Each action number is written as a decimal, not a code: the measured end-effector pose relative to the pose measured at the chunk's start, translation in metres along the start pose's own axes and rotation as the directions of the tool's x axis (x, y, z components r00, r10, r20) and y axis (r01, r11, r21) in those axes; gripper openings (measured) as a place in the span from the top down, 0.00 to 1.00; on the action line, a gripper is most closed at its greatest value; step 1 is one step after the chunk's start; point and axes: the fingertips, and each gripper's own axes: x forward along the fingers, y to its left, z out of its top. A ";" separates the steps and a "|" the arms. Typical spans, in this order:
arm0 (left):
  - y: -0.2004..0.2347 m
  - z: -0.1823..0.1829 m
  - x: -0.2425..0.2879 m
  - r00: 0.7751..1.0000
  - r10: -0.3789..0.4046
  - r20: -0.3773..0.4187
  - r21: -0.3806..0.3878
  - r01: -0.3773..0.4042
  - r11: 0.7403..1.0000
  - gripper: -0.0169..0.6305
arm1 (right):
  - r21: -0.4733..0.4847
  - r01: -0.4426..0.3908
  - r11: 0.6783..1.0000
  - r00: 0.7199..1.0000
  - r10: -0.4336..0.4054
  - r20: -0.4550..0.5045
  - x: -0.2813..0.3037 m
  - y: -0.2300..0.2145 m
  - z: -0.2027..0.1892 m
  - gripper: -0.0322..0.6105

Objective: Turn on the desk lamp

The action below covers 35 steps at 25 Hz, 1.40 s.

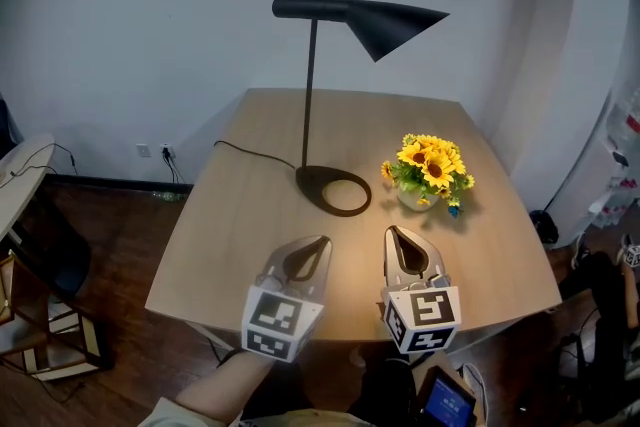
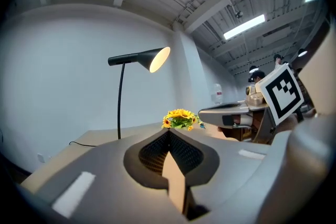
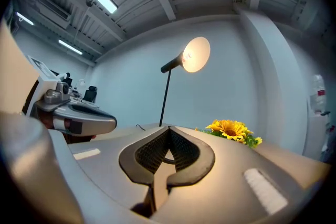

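At near edge of wooden surface: left gripper and right gripper side by side, jaws of each pressed together, empty. Just ahead, lit desk lamp on ring base; sunflower vase right of base, cord trailing left. Open wood to both sides.

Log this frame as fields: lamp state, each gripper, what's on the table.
desk lamp: lit, shade glowing, ring base standing on the wooden table
left gripper: shut, empty, over the table's near part
right gripper: shut, empty, beside the left gripper
sunflowers: in a small vase, right of the lamp base
cord: runs from the base off the table's left side
task status: lamp already on
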 end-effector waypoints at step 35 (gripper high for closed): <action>-0.092 -0.040 -0.157 0.999 0.049 -0.007 0.024 -0.049 0.999 0.98 | 0.094 -0.045 0.995 0.997 0.051 -0.061 -0.158 0.093 -0.041 0.95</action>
